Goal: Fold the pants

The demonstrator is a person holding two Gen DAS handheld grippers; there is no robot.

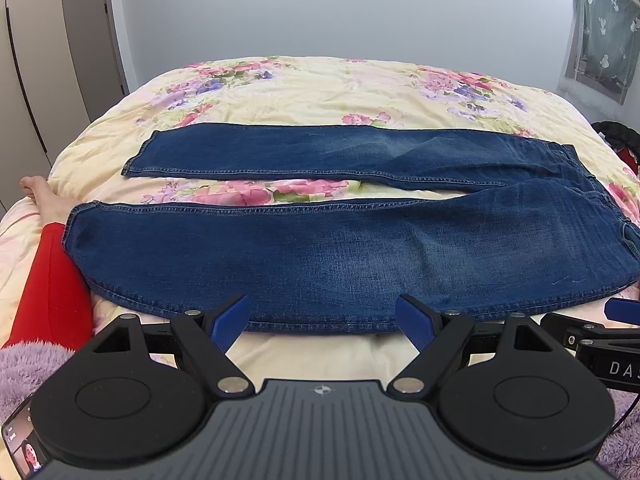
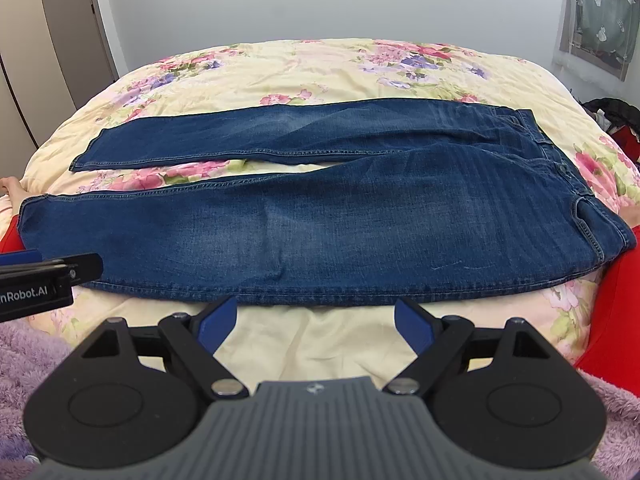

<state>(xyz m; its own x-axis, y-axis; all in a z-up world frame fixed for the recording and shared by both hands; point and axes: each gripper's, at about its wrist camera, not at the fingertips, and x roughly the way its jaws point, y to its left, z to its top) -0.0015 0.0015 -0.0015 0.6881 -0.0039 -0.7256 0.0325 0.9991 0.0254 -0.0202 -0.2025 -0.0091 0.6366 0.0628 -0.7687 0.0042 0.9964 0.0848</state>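
A pair of dark blue jeans [image 1: 320,256] lies flat across the bed, waistband to the right, leg hems to the left, the two legs spread in a narrow V. It also shows in the right wrist view [image 2: 340,220]. My left gripper [image 1: 322,322] is open and empty, its blue pads just at the near edge of the near leg. My right gripper [image 2: 314,320] is open and empty, just short of the same edge, further right toward the waist. Each gripper shows at the edge of the other's view.
The bed has a cream floral quilt [image 1: 320,84]. The person's red trouser leg [image 1: 52,292] and bare foot [image 1: 40,196] lie at the left. A purple fleece sleeve [image 2: 24,364] and a phone [image 1: 20,444] are near. A wardrobe stands at the left, a curtained window [image 1: 600,36] at the right.
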